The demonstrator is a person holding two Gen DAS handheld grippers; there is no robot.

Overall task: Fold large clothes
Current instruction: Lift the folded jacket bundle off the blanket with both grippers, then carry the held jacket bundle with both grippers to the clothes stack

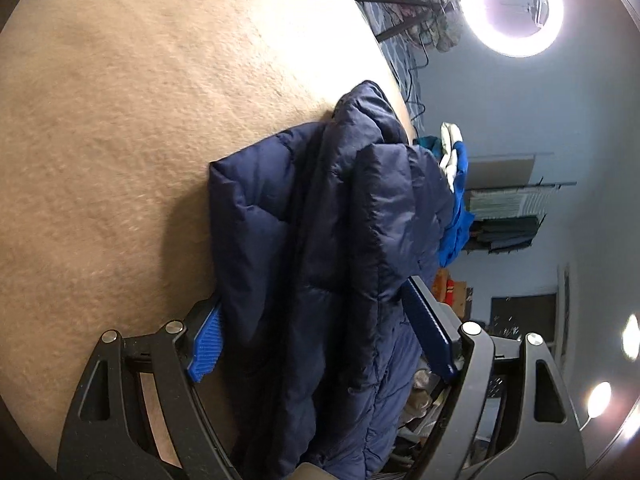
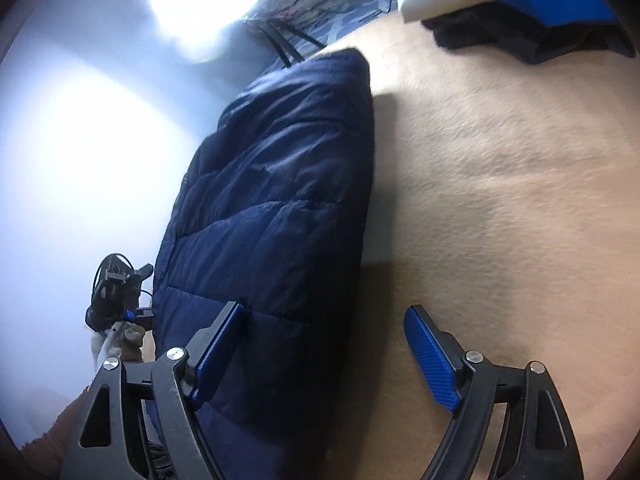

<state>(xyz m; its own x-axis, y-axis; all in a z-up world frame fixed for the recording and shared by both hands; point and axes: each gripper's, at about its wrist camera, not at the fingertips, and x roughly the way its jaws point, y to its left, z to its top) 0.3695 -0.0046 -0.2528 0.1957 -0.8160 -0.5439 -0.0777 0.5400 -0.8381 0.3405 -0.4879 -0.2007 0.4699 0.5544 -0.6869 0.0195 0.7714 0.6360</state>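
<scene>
Now mid-fold: navy puffer jacket point(image 1: 320, 248) bunched between spread fingers of left gripper point(image 1: 320, 336); right gripper point(image 2: 326, 356) also spread, jacket against its left finger (nothing clamped). Next: probably close on edges, fold over tan surface point(image 1: 120, 140).

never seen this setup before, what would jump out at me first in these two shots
The navy puffer jacket dominates both views, bunched on the tan fleece surface, with the left gripper open wide around its folds. Next comes the glaring ring light in the upper corner. The right gripper is also open, at the jacket's edge.

Tan carpet-like surface point(image 1: 120, 140) bears navy jacket point(image 1: 320, 220).
</scene>
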